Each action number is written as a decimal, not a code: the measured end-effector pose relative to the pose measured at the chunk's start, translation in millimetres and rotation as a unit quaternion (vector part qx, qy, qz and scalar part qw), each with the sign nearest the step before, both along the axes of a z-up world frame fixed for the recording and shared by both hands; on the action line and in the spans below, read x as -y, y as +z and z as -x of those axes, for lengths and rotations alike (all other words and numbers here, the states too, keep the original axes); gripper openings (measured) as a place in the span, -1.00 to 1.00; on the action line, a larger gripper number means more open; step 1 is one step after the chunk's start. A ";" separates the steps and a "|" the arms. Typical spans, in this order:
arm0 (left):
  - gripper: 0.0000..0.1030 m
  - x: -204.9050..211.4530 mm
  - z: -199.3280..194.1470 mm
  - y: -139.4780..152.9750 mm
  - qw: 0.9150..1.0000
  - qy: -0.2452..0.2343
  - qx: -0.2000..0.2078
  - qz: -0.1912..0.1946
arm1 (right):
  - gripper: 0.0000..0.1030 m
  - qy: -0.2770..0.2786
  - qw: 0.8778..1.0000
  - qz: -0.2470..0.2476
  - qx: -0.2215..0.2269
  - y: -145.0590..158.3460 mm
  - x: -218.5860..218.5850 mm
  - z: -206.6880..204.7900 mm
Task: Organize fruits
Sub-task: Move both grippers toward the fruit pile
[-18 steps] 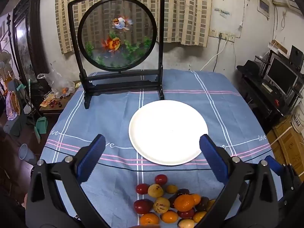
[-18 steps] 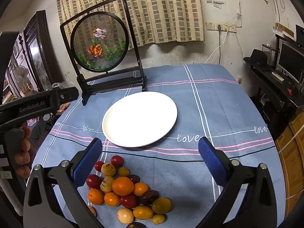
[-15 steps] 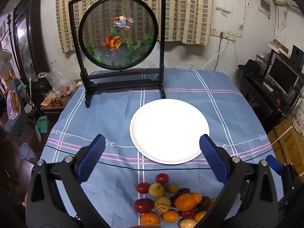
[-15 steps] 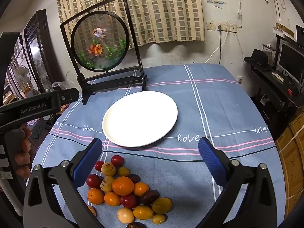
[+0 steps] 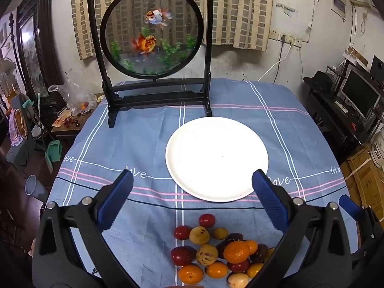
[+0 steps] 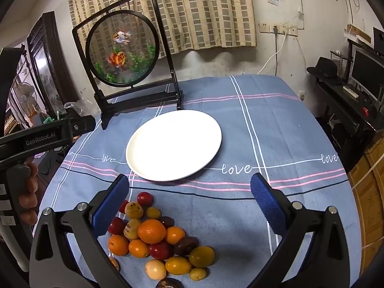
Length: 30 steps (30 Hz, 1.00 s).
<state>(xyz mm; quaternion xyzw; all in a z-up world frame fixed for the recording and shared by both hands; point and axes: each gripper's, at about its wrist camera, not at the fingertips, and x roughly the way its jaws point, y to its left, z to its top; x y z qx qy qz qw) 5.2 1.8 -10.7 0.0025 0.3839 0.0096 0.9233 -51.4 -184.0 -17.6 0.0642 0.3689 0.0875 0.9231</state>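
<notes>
A pile of small fruits (image 5: 216, 249), oranges, red plums and yellow ones, lies on the blue tablecloth near the front edge; it also shows in the right wrist view (image 6: 158, 237). An empty white plate (image 5: 216, 158) sits beyond it, also in the right wrist view (image 6: 174, 144). My left gripper (image 5: 192, 201) is open and empty, hovering above the pile. My right gripper (image 6: 189, 201) is open and empty, above and right of the pile. The left gripper's body (image 6: 45, 136) shows at the left of the right wrist view.
A black-framed round goldfish screen (image 5: 153, 40) stands at the back of the table (image 5: 300, 132). A side table with a plastic bag (image 5: 72, 96) is left. A desk with a monitor (image 5: 360, 96) and cardboard boxes are to the right.
Both views shift only slightly; the left gripper has drifted a little left and back. Both grippers stay open and nothing has been picked up.
</notes>
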 end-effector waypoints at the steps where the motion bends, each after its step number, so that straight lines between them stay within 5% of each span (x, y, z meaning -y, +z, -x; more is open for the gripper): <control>1: 0.95 0.5 -0.7 -1.2 1.000 0.000 -0.002 -0.001 | 0.97 0.000 1.000 0.000 -0.001 -0.2 -0.2 -0.2; 15: 0.95 -11.2 -24.9 -38.1 0.998 0.013 -0.063 -0.006 | 0.97 0.000 0.996 -0.088 0.000 2.6 14.5 -3.1; 19: 0.95 -22.6 -30.4 -61.7 0.995 0.028 -0.100 0.008 | 0.97 -0.001 0.997 -0.080 -0.017 -1.5 15.6 -4.4; 30: 0.95 -17.5 -5.2 -61.8 0.997 -0.002 -0.080 -0.016 | 0.97 0.057 0.997 -0.006 -0.049 -24.1 -1.0 15.0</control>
